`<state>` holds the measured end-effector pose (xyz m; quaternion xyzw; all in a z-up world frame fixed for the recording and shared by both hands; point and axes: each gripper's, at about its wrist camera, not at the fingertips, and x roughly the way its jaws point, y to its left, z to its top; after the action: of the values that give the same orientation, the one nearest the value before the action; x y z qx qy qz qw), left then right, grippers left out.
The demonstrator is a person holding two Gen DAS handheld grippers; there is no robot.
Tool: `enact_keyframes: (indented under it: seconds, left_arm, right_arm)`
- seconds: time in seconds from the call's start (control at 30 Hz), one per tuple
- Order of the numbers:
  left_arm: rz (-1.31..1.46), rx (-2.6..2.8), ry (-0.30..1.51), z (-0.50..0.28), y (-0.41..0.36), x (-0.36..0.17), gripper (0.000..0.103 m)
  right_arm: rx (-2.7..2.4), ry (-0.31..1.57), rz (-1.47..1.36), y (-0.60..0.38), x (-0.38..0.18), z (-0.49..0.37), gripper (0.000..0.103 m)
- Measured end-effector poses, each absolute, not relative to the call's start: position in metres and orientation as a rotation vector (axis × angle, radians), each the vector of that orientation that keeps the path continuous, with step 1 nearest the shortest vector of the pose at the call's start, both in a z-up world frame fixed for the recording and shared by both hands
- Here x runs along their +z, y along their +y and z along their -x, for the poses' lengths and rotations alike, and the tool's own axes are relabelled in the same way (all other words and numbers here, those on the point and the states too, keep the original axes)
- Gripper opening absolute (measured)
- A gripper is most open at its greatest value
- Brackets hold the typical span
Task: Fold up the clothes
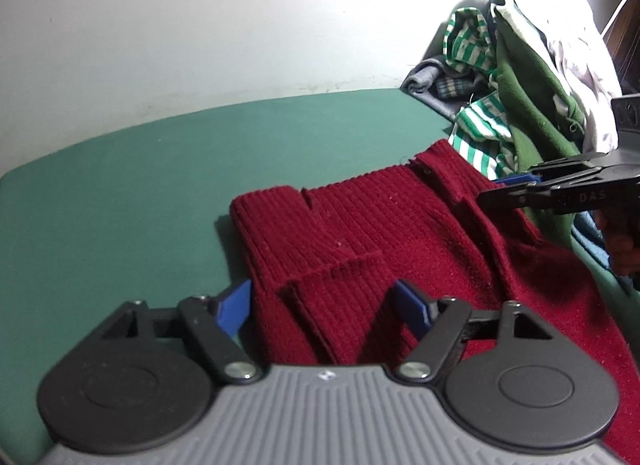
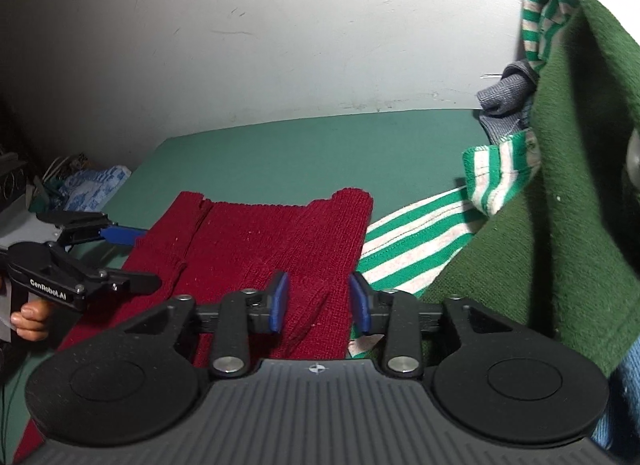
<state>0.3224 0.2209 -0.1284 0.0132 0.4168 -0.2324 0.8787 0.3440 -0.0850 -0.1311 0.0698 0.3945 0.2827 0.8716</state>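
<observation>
Both grippers hover open, gripping nothing: the folded dark-red ribbed knit garment (image 1: 360,233) lies below the left gripper (image 1: 324,305) and the right gripper (image 2: 319,301).

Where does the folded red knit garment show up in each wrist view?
Left wrist view: the red knit garment fills the centre and lower right, between and beyond the open left gripper.
Right wrist view: lower centre-left, under the right gripper.
Shared landmark: the green-and-white striped garment at its right edge.
</observation>
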Motion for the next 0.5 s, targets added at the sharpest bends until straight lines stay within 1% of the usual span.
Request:
enact_keyframes:
  seconds: [0.1, 0.17, 0.27, 0.3, 0.33, 0.37, 0.4, 0.43, 0.47, 0.5]
  left_arm:
    - [0.010, -0.489, 0.867, -0.325, 0.225, -0.128, 0.072]
    - [0.067, -0.491, 0.873, -0.329, 0.230, -0.128, 0.069]
    - [0.115, -0.483, 0.873, -0.333, 0.233, -0.128, 0.064]
    - [0.126, -0.486, 0.872, -0.332, 0.233, -0.128, 0.060]
    - [0.138, -0.490, 0.872, -0.332, 0.233, -0.128, 0.057]
    - [0.149, -0.495, 0.871, -0.331, 0.232, -0.128, 0.050]
    - [0.149, -0.497, 0.865, -0.329, 0.232, -0.128, 0.041]
    - [0.142, -0.496, 0.860, -0.328, 0.231, -0.129, 0.037]
    - [0.128, -0.487, 0.855, -0.326, 0.229, -0.130, 0.029]
    - [0.115, -0.480, 0.848, -0.325, 0.229, -0.131, 0.024]
  right_arm:
    - [0.600, 0.840, -0.190, -0.089, -0.133, -0.351, 0.033]
    - [0.606, 0.866, -0.267, -0.096, -0.135, -0.359, 0.037]
    - [0.611, 0.888, -0.316, -0.098, -0.136, -0.366, 0.037]
    - [0.620, 0.885, -0.295, -0.096, -0.135, -0.364, 0.037]
    - [0.629, 0.883, -0.274, -0.094, -0.135, -0.363, 0.036]
    - [0.636, 0.881, -0.252, -0.093, -0.134, -0.362, 0.026]
    - [0.638, 0.880, -0.227, -0.092, -0.134, -0.360, 0.020]
    - [0.640, 0.879, -0.209, -0.092, -0.134, -0.358, 0.015]
    - [0.640, 0.879, -0.208, -0.094, -0.134, -0.358, 0.013]
    - [0.640, 0.878, -0.208, -0.095, -0.134, -0.358, 0.013]
